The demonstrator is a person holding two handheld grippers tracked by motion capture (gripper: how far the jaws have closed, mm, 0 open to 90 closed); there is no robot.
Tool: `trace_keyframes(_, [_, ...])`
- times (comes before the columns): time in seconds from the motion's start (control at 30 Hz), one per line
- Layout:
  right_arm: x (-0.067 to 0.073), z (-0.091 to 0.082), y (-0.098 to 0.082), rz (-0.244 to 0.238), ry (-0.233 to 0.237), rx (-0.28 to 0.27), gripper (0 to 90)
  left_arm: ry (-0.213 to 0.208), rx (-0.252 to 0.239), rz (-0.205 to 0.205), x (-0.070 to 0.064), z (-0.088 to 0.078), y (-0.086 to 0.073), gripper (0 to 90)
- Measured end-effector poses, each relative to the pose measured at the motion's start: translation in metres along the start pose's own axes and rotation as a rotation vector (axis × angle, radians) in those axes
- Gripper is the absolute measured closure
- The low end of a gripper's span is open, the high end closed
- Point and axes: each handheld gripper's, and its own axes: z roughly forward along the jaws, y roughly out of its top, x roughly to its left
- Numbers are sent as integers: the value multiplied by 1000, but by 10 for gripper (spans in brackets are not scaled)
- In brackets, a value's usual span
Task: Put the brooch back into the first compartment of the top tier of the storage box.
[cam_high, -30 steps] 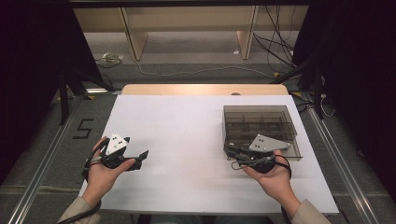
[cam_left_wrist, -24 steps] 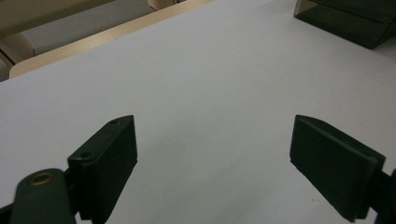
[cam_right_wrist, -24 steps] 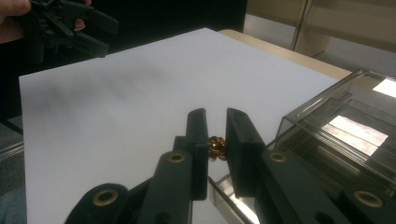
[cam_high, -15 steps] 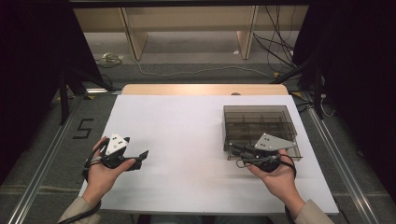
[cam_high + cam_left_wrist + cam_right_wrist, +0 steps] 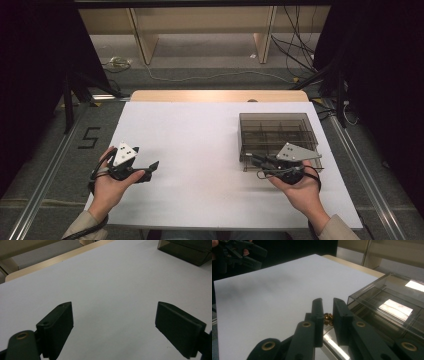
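With the right gripper point(image 5: 327, 315) pinching a small brass nut point(image 5: 328, 319) between its pads, carry it level over the smoky compartment box point(image 5: 392, 312) beside it, while the left gripper point(image 5: 115, 330) rests open.

A big white sheet point(image 5: 200, 150) covers the table. A strip of light wood point(image 5: 200, 96) shows at its far edge. Past it, on the grey floor point(image 5: 200, 60), a thin white cable point(image 5: 200, 77) lies. Two wood legs point(image 5: 142, 35) stand further back. Black cables point(image 5: 295, 45) hang at the right. A black 5 point(image 5: 88, 138) is on the floor at the left, beside a metal rail point(image 5: 44, 185). Dark curtains point(image 5: 30, 75) hang at the sides
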Motion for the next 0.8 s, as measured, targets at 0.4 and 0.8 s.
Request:
trace_keyframes(0.4, [-2,-3,-1,4,-8,-3,806,0,2,2,0,0,0,148])
trace_keyframes(0.8, [-4,-4,-1,13,-20,1,805,-1,1,2,0,0,0,148])
